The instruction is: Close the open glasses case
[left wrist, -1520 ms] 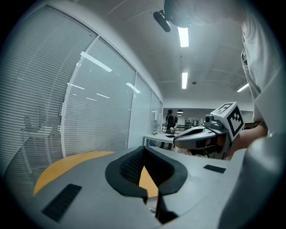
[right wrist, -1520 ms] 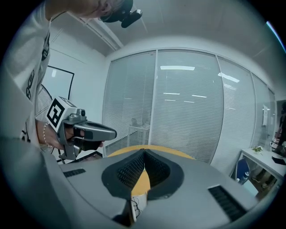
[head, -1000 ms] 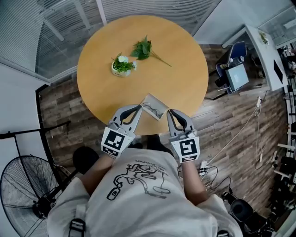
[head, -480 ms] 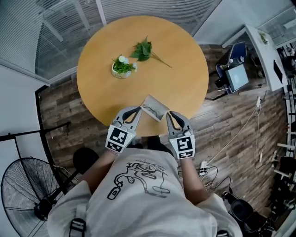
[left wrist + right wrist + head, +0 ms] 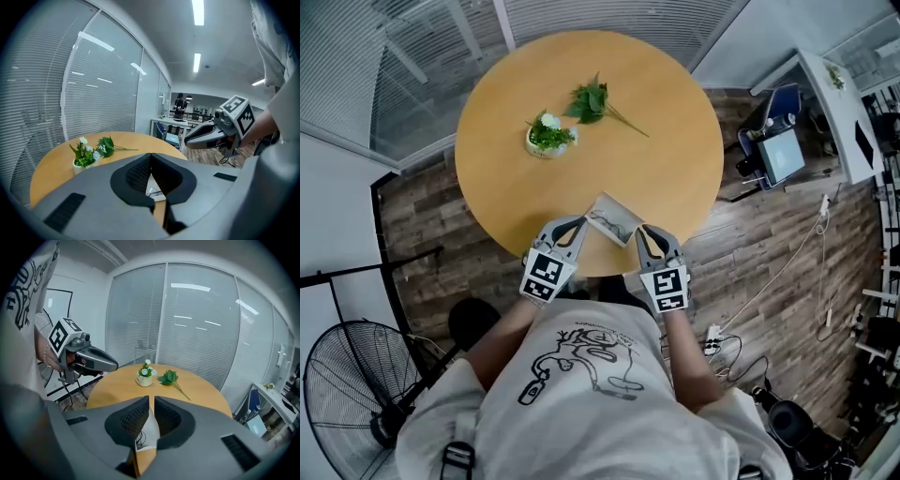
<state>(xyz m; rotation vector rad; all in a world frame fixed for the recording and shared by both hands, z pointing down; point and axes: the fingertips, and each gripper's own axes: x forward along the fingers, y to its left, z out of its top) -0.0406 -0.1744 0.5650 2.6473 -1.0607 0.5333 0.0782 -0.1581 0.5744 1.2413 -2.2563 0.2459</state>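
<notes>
The glasses case [image 5: 614,217] lies open near the front edge of the round wooden table [image 5: 656,150], with something dark inside its pale lining. My left gripper [image 5: 579,223] hovers just left of the case, jaws shut on nothing. Just right of the case is my right gripper [image 5: 643,231], its jaws together and empty. In the left gripper view the case [image 5: 154,193] shows only as a sliver behind the closed left gripper [image 5: 150,154]. In the right gripper view the case [image 5: 147,434] shows past the right gripper [image 5: 151,398].
A small white pot of flowers [image 5: 547,134] and a loose leafy sprig [image 5: 595,98] sit on the far half of the table. A floor fan [image 5: 347,384] stands at lower left. A desk with a screen [image 5: 783,155] is to the right.
Both grippers have edged a little forward and inward toward the case. The case has not moved.
</notes>
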